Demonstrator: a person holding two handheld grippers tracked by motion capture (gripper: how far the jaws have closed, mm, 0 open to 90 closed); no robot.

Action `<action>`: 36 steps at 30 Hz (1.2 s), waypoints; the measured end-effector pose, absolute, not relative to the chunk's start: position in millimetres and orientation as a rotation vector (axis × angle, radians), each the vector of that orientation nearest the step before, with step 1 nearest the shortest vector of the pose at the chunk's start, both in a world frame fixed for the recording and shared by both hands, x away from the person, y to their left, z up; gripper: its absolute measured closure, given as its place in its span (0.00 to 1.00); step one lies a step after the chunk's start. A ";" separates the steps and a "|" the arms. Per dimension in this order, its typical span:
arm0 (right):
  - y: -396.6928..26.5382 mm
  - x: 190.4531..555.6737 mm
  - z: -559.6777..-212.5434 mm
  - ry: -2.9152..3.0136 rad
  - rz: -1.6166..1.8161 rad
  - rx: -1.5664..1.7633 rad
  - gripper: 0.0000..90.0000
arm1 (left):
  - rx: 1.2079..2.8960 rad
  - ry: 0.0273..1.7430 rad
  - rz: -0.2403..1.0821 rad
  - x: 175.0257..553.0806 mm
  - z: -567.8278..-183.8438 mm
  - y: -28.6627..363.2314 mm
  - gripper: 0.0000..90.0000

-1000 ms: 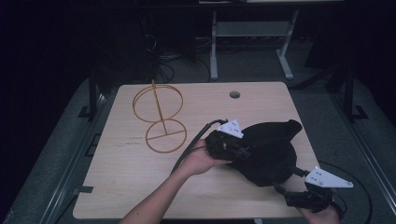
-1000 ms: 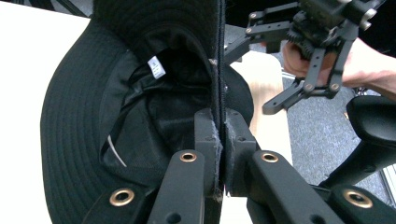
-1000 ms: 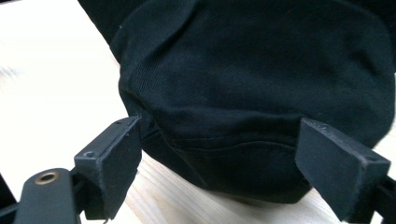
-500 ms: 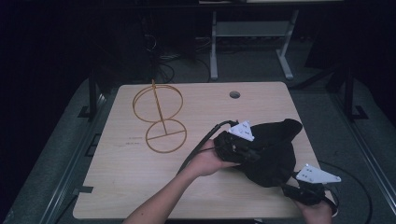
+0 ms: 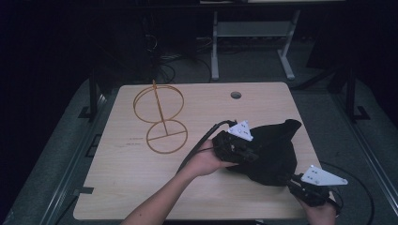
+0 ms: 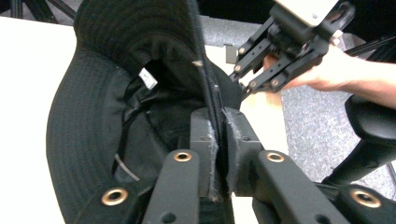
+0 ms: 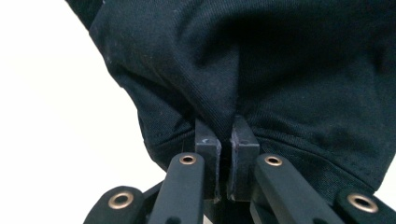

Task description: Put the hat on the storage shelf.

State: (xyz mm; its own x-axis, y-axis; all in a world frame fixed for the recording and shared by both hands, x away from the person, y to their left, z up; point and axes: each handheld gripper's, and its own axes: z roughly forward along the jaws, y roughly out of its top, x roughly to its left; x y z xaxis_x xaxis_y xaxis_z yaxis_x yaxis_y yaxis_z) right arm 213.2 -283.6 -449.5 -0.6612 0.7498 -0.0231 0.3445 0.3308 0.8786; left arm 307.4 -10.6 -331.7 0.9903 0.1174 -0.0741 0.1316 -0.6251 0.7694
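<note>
The black hat (image 5: 270, 152) lies on the right side of the wooden table (image 5: 117, 187), close to its near right corner. The left gripper (image 5: 237, 147) is clamped tight on the brim (image 6: 212, 100), and the right gripper (image 5: 305, 185) has just closed its jaws on a fold of the hat's cloth (image 7: 224, 112). So both tongs now grip the hat, one on each side.

I think the step in hand is getting a good hold with both hands. The next move is probably to lift the hat and carry it to the gold wire stand (image 5: 159, 119), well apart on the left. Both hands should rise together so the cloth does not slip out.

The hat is near the table's right edge (image 5: 307, 140). The space between the hat and the stand is bare wood, so there is plenty of room that way.
</note>
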 end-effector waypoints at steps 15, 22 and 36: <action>-293.5 210.5 -436.2 2.120 1.333 0.985 0.95 | 2.250 0.192 0.022 307.2 -325.5 11.4 0.61; -297.1 213.0 -429.3 2.109 1.338 0.984 0.96 | 2.236 0.199 0.030 306.2 -323.1 26.8 0.56; -303.0 224.3 -402.7 2.068 1.369 0.985 0.96 | 2.246 0.228 0.066 302.9 -334.9 60.9 0.50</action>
